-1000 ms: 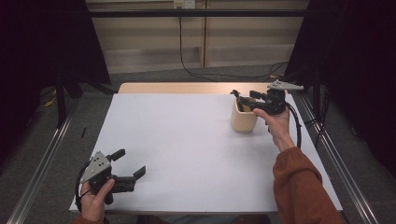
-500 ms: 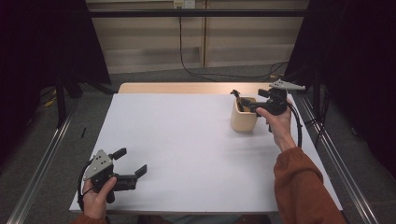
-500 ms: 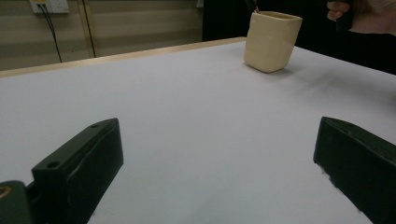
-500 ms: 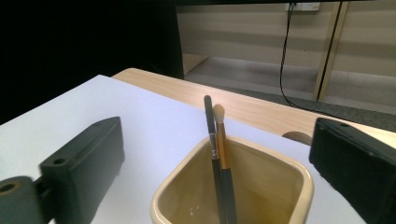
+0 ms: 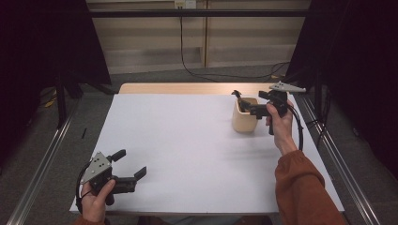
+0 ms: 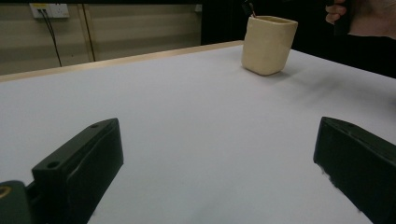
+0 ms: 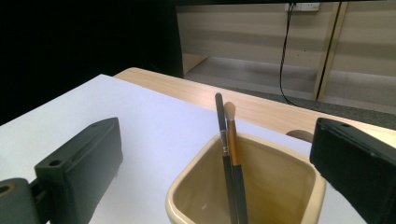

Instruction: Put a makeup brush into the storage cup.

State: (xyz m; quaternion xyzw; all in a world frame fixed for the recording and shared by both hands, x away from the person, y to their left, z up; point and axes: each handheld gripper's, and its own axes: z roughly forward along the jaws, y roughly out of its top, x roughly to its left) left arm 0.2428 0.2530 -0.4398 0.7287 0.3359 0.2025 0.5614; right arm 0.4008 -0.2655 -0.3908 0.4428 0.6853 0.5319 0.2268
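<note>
Standing in the cup (image 7: 243, 186) are two brushes (image 7: 231, 154), and you see them best in the right gripper view: one dark-handled with a black tip, one with a brown ferrule and a pale tuft, leaning together against the cup's near wall. Their lower ends run off the bottom of that view, so you cannot tell how they sit on the cup's floor. In the high view the brushes are only a dark sliver above the rim, too small to tell apart.

The cup (image 5: 244, 117) stands on the table (image 5: 187, 154) near its far right corner, a little in from the right edge. Your right gripper (image 5: 244, 105) hovers just above its rim, half covering the opening in the high view. Its jaws have just been opening and now stand wide apart, one on each side of the cup, clamped on nothing; the brushes rise between them, touching neither. In the right gripper view each jaw is cut off by the frame, so the pads' tips are not visible.

Your right hand (image 5: 279, 124) holds that gripper from the right edge side; its sleeve (image 5: 305, 192) leaves the picture at the bottom.

Your left gripper (image 5: 129, 171) sits at the near left corner, jaws spread apart over bare table. Your left hand (image 5: 96, 201) is partly cut off by the bottom edge. From the left gripper view the cup (image 6: 268, 44) shows far off, its top clipped by the upper edge.
</note>
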